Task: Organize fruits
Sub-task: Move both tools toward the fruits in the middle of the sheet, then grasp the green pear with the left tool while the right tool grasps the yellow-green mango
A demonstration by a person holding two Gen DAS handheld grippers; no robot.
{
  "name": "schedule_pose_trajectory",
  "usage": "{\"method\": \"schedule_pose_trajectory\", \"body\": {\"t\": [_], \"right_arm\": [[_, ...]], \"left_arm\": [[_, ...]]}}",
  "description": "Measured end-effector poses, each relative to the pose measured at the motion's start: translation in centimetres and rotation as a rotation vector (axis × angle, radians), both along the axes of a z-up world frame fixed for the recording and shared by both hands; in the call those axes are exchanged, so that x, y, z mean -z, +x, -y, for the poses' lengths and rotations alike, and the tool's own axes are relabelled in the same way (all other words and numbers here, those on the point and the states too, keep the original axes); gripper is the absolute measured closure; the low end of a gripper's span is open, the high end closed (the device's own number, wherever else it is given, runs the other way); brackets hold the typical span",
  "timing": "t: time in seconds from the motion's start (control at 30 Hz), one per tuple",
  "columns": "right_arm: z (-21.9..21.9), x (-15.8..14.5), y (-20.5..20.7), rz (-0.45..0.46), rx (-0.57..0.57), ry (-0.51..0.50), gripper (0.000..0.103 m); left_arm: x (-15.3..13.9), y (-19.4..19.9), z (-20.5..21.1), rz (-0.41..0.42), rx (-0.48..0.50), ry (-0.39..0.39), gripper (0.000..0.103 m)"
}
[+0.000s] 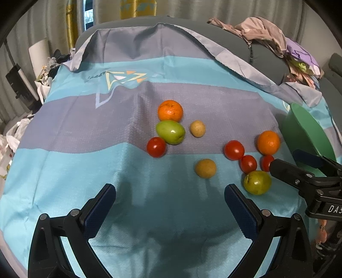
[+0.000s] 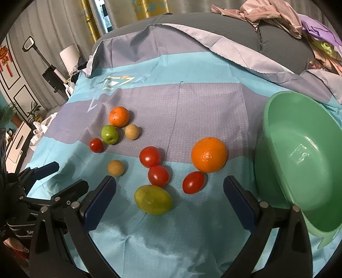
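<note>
**Right hand-held gripper nearest the fruit**

Left hand-held gripper (image 1: 170,210): spread, empty, fruit far-right of it. Right hand-held gripper (image 2: 170,200): spread, empty; green mango (image 2: 153,199) just ahead between its fingers, long axis left-right. Green basin (image 2: 275,171) right, empty.

- grey pleated curtains (image 2: 53,27) fill the 12 o'clock side, with a yellow patterned panel (image 2: 149,7) between them.
- crumpled clothes (image 1: 267,34) lie at 1 o'clock.
- a white cabinet (image 2: 16,141) and potted plants (image 2: 35,112) stand at 9 o'clock.
</note>
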State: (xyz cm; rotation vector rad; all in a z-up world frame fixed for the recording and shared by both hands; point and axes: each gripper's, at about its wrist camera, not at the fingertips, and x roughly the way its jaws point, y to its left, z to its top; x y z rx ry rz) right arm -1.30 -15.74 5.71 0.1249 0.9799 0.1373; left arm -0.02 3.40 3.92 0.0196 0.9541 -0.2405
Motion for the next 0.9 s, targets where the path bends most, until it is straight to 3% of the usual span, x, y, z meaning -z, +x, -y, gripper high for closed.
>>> {"method": "schedule_pose_trajectory", "body": {"t": [0.9], "right_arm": [[0.04, -0.01, -0.20, -0.004, -0.050, 0.036, 0.008]], "left_arm": [[-0.70, 0.17, -0.90, -0.033, 0.059, -0.106, 0.004]]}}
